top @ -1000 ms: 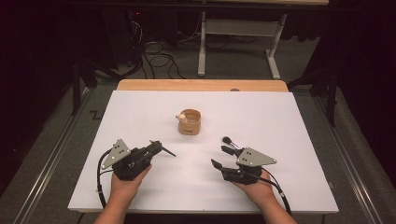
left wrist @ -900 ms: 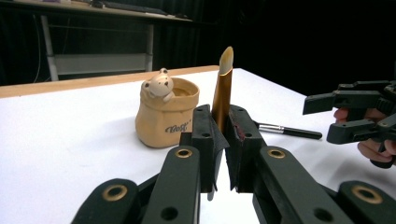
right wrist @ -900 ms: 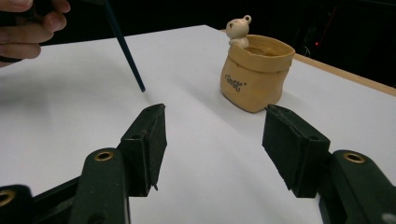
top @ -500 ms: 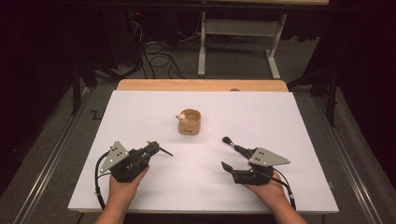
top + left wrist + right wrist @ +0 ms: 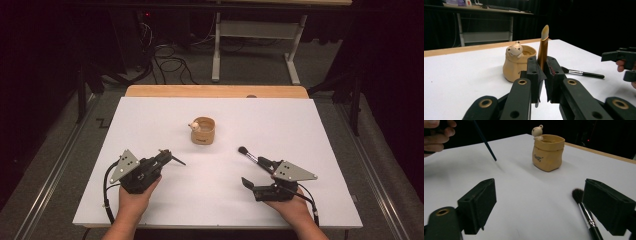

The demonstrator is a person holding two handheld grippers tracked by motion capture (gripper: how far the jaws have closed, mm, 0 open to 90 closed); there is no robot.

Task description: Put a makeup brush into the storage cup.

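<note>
So on the left, the left gripper (image 5: 165, 159) is clamped on a thin brush (image 5: 543, 46), holding it low on the handle. In its own view the gold handle stands nearly upright between the pads with the pale tip on top. From the high view the dark end pokes out toward the right and a bit toward the person; the right gripper view catches that dark end slanting down toward the bench (image 5: 150, 120) without touching it.

Middle of the bench: a little tan pot (image 5: 203, 131) shaped like a sack, with a bear figure on its rim. The lettering on its side is visible from the right gripper view.

On the right, the right gripper (image 5: 252, 170) is let go, its jaws have just been opening wide. A makeup brush (image 5: 251, 156) lies flat just inside its far jaw, bristles pointing up-left toward the pot, handle running back under the gripper.

Loads of bare white surface all round, and both grippers sit near the front edge.
</note>
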